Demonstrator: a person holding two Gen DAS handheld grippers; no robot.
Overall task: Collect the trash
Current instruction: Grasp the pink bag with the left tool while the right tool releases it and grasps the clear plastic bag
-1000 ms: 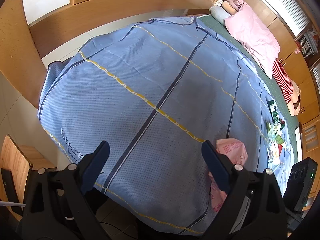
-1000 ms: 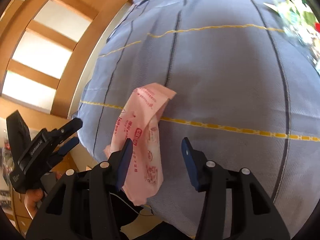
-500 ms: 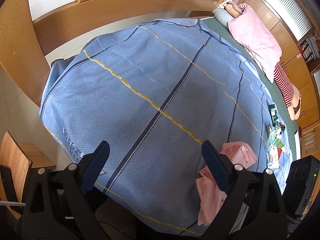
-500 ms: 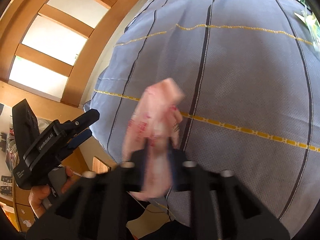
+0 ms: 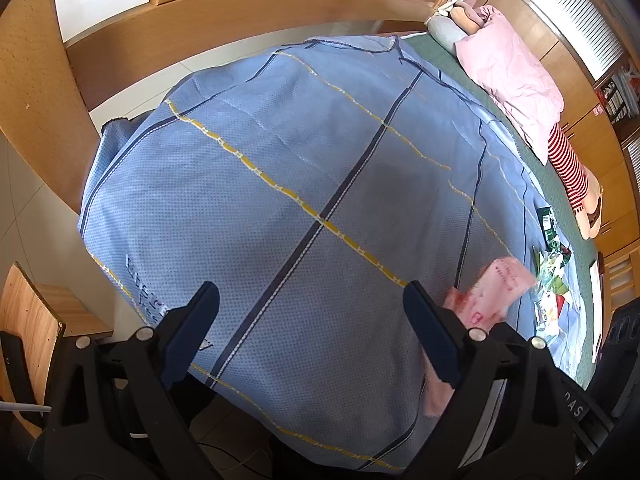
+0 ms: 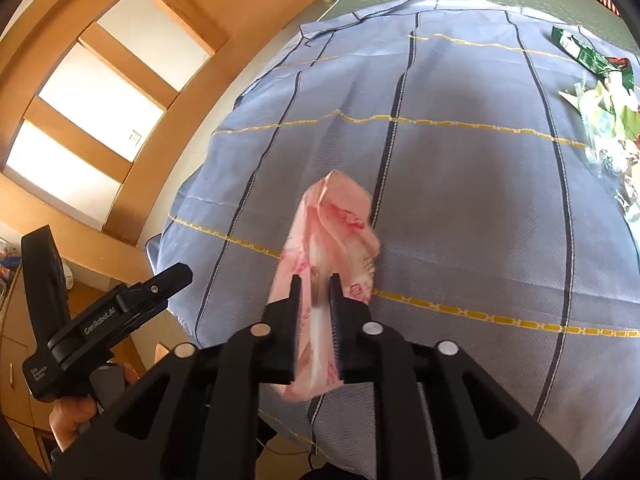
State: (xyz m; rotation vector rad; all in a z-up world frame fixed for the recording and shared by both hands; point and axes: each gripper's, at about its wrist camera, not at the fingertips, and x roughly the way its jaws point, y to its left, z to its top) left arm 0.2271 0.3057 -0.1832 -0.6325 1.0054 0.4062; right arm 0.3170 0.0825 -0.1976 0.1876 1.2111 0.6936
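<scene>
Bed [image 5: 452, 60] with green sheet fills both views, most of it under a blue sheet [image 5: 280, 184] with dark and yellow grid lines; sheet drapes over the near edge. Wooden frame/shelving [image 6: 132, 28] runs along the far side of the bed. Pink duvet [image 5: 516, 80] bunched at the head end, with a red-and-white striped item [image 5: 568, 168] just past it. Pile of mixed trash [image 6: 608, 128], green and clear wrappers, sits on the blue sheet toward the right side, well apart from the near edge. Dark green packet [image 6: 576, 50] lies at the far end of that pile. Right tool [image 6: 316, 280] clamped on the pink wrapper [image 6: 336, 220]: fingers pinch its lower half, upper part sticks up crumpled and a bit motion-blurred, held above the sheet near the front edge. In the left wrist view the same pink wrapper [image 5: 496, 288] shows just right of the left tool's right finger, trash pile [image 5: 552, 292] beyond it. Left tool [image 5: 312, 304] spread wide, nothing between the fingers, hovering over the near part of the sheet. In the right wrist view the left tool [image 6: 172, 280] shows at lower left, held by a hand [image 6: 74, 420].
</scene>
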